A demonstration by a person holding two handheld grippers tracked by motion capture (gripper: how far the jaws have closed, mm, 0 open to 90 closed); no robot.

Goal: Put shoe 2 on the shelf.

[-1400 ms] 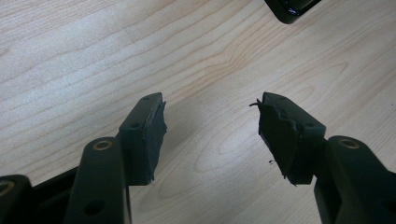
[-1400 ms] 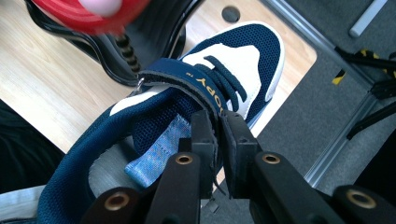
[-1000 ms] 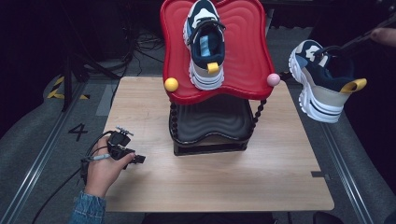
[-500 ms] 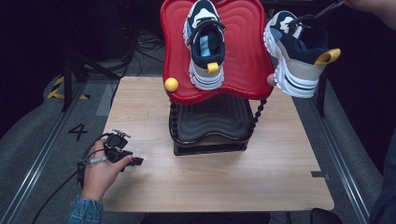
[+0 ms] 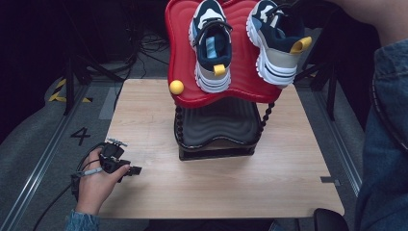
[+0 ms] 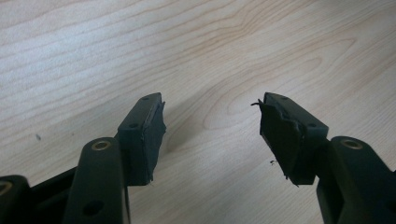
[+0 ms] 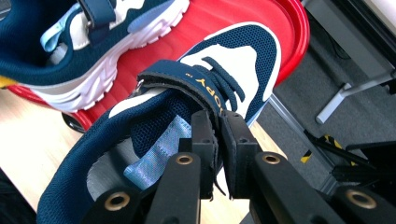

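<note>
My right gripper (image 7: 215, 140) is clamped on the tongue edge of the second sneaker (image 7: 196, 98), jaws nearly together with the fabric pinched between them, and it carries that shoe in the air above the right half of the red tray (image 5: 180, 57), the top tier of the stand. My left gripper (image 6: 210, 126) rests near the left edge of the wooden table (image 5: 144, 110), jaws spread with nothing between them; the high view shows it in my left hand (image 5: 96, 180).

I judge the job a little past halfway. The first sneaker (image 5: 210, 45) already sits on the tray's left half, its yellow heel tab toward me. The one I hold hangs beside it, heel down, sole facing right and not resting flat on the tray; whether any part of it touches the red surface I cannot tell.

Left to do: lower it alongside its mate, settle the sole flat, let go and draw back. The black lower tier (image 5: 216, 130) holds nothing that I can see.
</note>
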